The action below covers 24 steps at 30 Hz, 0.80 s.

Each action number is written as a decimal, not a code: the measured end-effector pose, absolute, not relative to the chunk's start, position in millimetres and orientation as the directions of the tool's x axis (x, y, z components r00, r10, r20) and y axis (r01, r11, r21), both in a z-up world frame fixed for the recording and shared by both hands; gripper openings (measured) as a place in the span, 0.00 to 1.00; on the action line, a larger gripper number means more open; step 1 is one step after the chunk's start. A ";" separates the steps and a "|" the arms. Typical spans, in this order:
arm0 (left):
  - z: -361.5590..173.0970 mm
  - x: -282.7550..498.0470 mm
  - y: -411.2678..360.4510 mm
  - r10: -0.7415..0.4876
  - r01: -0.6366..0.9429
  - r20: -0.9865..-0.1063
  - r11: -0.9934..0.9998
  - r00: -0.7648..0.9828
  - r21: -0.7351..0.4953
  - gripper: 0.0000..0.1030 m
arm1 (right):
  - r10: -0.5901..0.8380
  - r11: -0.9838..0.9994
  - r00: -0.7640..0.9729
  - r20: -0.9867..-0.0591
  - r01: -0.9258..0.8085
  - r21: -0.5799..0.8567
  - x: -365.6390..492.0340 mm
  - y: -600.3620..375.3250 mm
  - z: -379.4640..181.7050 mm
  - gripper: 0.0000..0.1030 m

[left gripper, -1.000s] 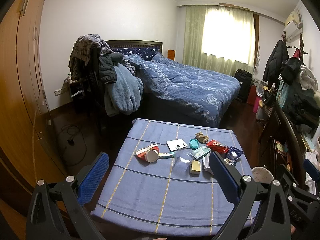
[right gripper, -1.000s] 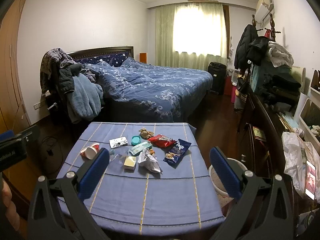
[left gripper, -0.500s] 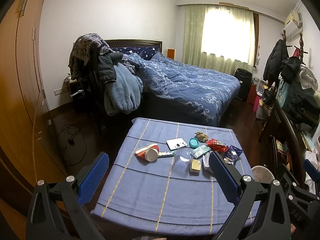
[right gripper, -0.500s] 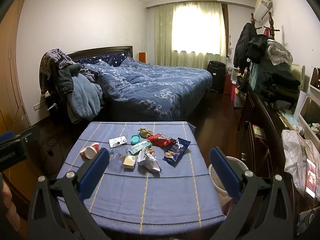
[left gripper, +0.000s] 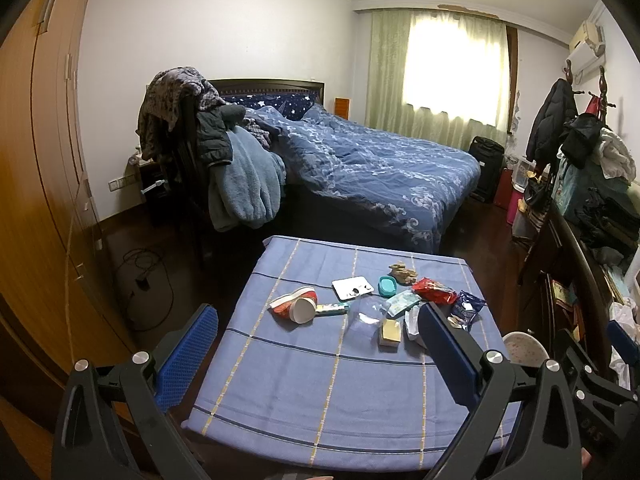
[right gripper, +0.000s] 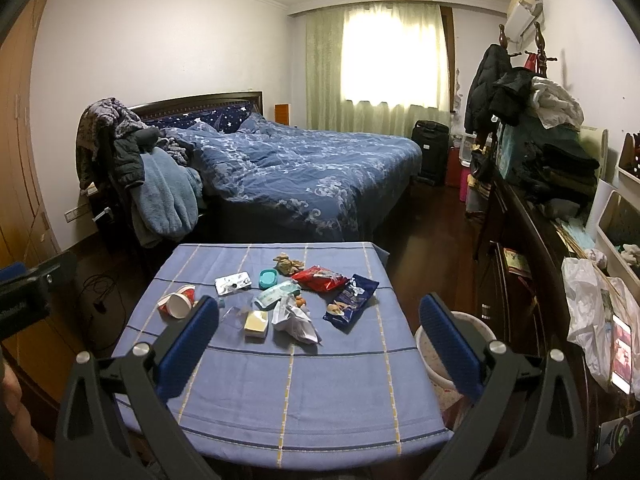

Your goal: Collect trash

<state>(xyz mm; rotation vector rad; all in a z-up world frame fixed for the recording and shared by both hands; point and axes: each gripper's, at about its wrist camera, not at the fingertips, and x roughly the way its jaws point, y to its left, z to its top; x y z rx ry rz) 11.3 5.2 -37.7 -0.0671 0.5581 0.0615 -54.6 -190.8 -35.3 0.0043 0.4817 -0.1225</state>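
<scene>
Two grippers, left gripper (left gripper: 316, 354) and right gripper (right gripper: 320, 342), both spread wide and empty above the table (right gripper: 256, 392), whose far half bears the trash (right gripper: 296, 296); collection not begun, next a reach toward the bin (right gripper: 428, 344) beside the table.

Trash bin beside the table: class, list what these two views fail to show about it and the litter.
- Trash bin: right wrist view, the right gripper's finger hides its inside.
- Crumpled white wrapper: left wrist view, partly behind a gripper finger.
- Printing on red snack bag: too small.
</scene>
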 end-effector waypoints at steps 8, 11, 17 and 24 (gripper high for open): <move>-37.0 11.6 4.8 0.041 -0.078 -0.532 0.996 0.846 -0.048 0.97 | -0.118 0.992 0.879 -0.462 0.120 -0.025 -55.0 -191.8 -35.9 0.97; -37.0 11.5 4.4 0.042 -0.079 -0.531 0.996 0.846 -0.047 0.97 | -0.119 0.992 0.879 -0.461 0.121 -0.025 -54.7 -191.4 -35.5 0.97; -36.8 11.6 4.3 0.042 -0.079 -0.532 0.996 0.846 -0.047 0.97 | -0.118 0.992 0.879 -0.463 0.120 -0.024 -54.5 -191.3 -35.6 0.97; -37.6 11.5 4.5 0.043 -0.079 -0.532 0.996 0.846 -0.045 0.97 | -0.117 0.993 0.878 -0.463 0.120 -0.023 -55.0 -191.6 -36.5 0.97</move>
